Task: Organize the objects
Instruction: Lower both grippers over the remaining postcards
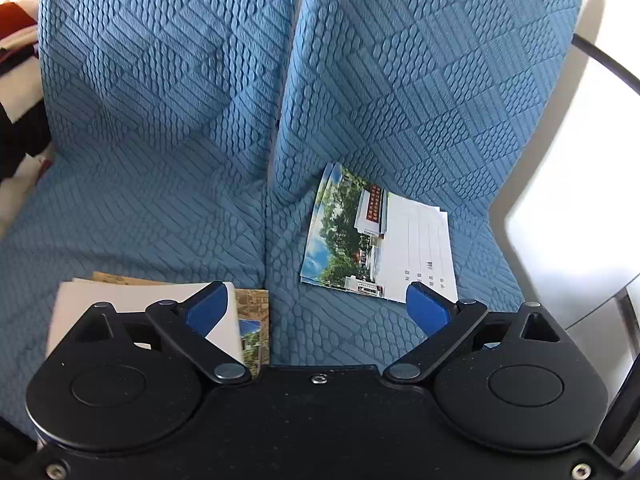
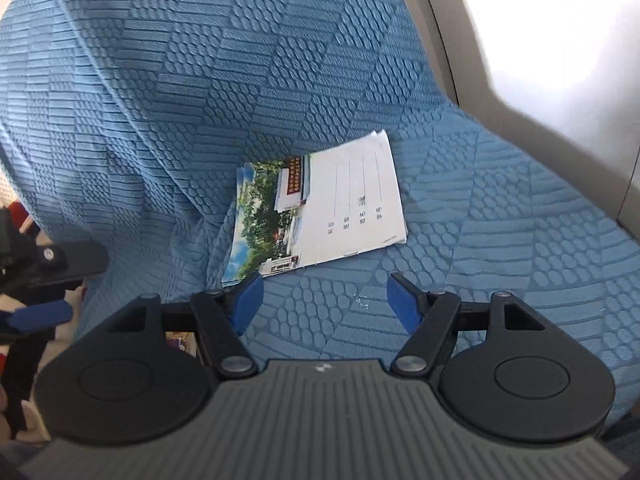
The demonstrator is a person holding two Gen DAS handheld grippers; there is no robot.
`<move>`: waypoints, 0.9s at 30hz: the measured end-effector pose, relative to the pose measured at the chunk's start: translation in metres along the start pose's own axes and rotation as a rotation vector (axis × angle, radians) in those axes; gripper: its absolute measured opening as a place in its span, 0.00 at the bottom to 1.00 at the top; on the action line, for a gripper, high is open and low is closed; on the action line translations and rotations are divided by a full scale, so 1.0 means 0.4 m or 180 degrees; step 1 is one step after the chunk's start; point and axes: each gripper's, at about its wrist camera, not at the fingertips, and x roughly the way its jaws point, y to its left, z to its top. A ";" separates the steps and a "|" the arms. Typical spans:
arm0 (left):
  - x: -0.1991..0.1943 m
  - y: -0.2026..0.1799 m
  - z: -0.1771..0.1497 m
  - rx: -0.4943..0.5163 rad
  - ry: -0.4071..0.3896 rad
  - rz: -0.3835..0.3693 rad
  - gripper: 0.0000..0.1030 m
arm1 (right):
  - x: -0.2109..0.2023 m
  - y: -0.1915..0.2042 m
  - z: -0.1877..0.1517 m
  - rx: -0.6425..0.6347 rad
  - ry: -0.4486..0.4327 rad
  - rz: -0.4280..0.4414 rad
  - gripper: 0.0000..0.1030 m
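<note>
A small stack of postcards [image 1: 380, 236] lies on the blue sofa seat [image 1: 160, 208], showing trees, a building and a white address side. It also shows in the right wrist view [image 2: 320, 208]. A second pile of cards [image 1: 140, 300] lies at the near left, partly under my left gripper [image 1: 316, 308], which is open and empty above the seat. My right gripper [image 2: 326, 304] is open and empty, just short of the postcard stack. The left gripper's blue fingertip [image 2: 40, 316] shows at the right wrist view's left edge.
The blue textured cover runs up the sofa backrest [image 1: 200, 60]. A pale wall and armrest edge [image 2: 520, 60] stand to the right. Red and dark cloth [image 1: 16, 40] lies at the far left. A black cable [image 1: 604, 60] crosses the upper right.
</note>
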 end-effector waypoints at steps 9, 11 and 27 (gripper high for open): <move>0.111 -0.013 -0.002 -0.0248 0.0097 -0.0107 0.91 | 0.073 -0.032 0.031 0.0386 0.0164 0.0227 0.69; 0.134 -0.007 0.003 -0.0344 0.0125 -0.0198 0.88 | 0.086 -0.045 0.036 0.0528 0.0196 0.0300 0.69; 0.323 -0.010 0.018 -0.0804 0.0539 -0.0575 0.45 | 0.154 -0.134 0.078 0.1156 0.0226 0.0288 0.46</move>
